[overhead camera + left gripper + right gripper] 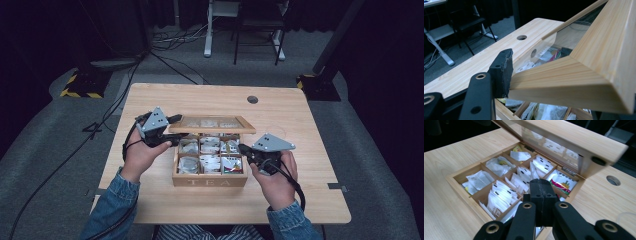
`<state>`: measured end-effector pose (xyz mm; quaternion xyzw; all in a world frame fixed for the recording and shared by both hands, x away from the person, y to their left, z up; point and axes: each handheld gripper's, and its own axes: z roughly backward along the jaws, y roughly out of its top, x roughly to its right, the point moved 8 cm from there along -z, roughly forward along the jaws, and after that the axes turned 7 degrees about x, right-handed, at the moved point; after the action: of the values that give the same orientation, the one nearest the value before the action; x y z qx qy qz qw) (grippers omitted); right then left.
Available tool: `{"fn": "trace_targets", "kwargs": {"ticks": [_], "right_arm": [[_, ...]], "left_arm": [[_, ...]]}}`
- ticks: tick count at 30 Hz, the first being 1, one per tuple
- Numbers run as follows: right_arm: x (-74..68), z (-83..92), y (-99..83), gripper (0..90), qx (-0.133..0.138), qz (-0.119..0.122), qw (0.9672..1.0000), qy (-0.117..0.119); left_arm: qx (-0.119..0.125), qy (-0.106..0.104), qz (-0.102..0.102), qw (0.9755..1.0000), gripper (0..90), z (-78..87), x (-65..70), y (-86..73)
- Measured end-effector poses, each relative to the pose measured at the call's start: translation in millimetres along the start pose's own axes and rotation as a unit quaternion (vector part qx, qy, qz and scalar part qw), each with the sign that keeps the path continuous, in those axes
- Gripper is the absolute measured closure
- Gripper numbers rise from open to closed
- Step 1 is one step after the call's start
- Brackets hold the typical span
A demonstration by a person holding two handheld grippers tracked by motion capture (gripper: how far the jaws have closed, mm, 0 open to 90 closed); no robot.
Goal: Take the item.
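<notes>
In the high view a wooden tea box (210, 180), lettered TEA on its near face, stands at the middle of the bench (150, 200); its glazed lid (212, 124) is raised over the far side of the box. The left gripper (172, 131) sits at the lid's left end, its jaws closed on the frame edge there, with the person's left hand (142, 156) behind it. The right gripper (242, 148) lies at the box's right wall, its tip just over the right-hand compartments, carried by the right hand (275, 182). The compartments hold tea bags (210, 162), mostly white packets, with a coloured one at the near right. In the left gripper view the lid's wooden frame (584, 82) fills the right side; one black pad (504, 72) presses flat against the end of the frame rail, so the jaws are clamped on the lid, which is held tilted above the open box; packets show below and through the pane. In the right gripper view the two jaws are closed tight against each other with nothing between them (543, 195), pointing at the open box (456, 180) from its near corner. The closed tip stands above the packets (504, 195) of the nearest compartments; whether it touches them cannot be told. The raised lid (574, 142) slants overhead at upper right.
</notes>
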<state>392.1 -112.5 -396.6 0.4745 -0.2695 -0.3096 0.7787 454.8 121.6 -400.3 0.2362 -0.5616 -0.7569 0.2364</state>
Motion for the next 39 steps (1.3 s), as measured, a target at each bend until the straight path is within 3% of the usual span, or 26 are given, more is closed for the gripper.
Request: {"fn": "trace_targets", "kwargs": {"ticks": [17,39], "right_arm": [[36.8,15.0,-4.4,90.0,-0.001,-0.017,0.9988,-0.046],[81.2,21.9,-17.2,90.0,-0.016,-0.044,0.994,-0.099]], "left_arm": [[0.002,0.001,0.001,1.0,44.6,-0.1,-0.6,0.4],[0.008,0.005,0.007,0.9999,44.5,0.5,-2.8,1.5]]}}
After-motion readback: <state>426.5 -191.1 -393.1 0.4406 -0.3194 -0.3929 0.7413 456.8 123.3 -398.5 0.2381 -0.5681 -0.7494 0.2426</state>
